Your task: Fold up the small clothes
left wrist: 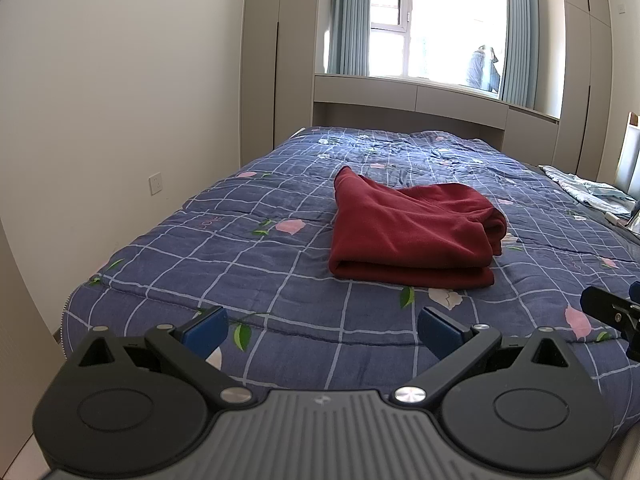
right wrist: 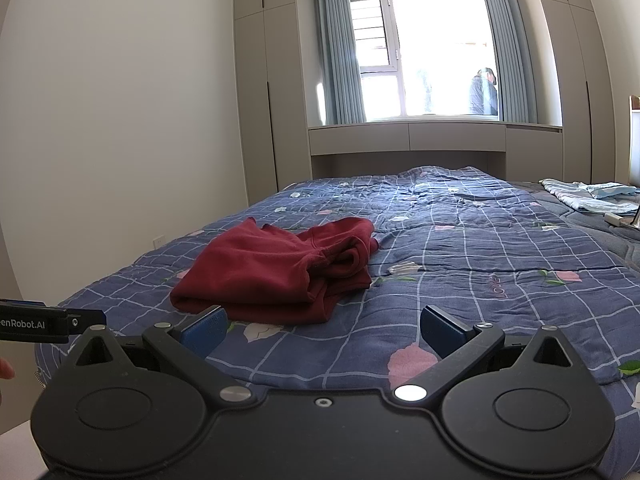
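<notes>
A dark red garment [left wrist: 412, 232] lies folded into a thick bundle on the blue checked quilt [left wrist: 240, 248]; the right wrist view shows the same garment [right wrist: 280, 268] left of centre on that quilt [right wrist: 480, 272]. My left gripper [left wrist: 322, 332] hovers over the bed's near edge, short of the garment, open with nothing between its blue pads. My right gripper [right wrist: 322, 330] also stands open and empty, just in front of the garment's near fold. Part of the right gripper [left wrist: 612, 312] shows at the right edge of the left wrist view, and part of the left gripper [right wrist: 48, 324] at the left edge of the right wrist view.
Light blue and white cloth [right wrist: 588, 196] lies at the bed's far right. Beige cabinets and a window with blue curtains [right wrist: 340, 60] stand behind the bed. A white wall [left wrist: 120, 100] runs along the left side. A fingertip [right wrist: 6, 370] shows at the left edge.
</notes>
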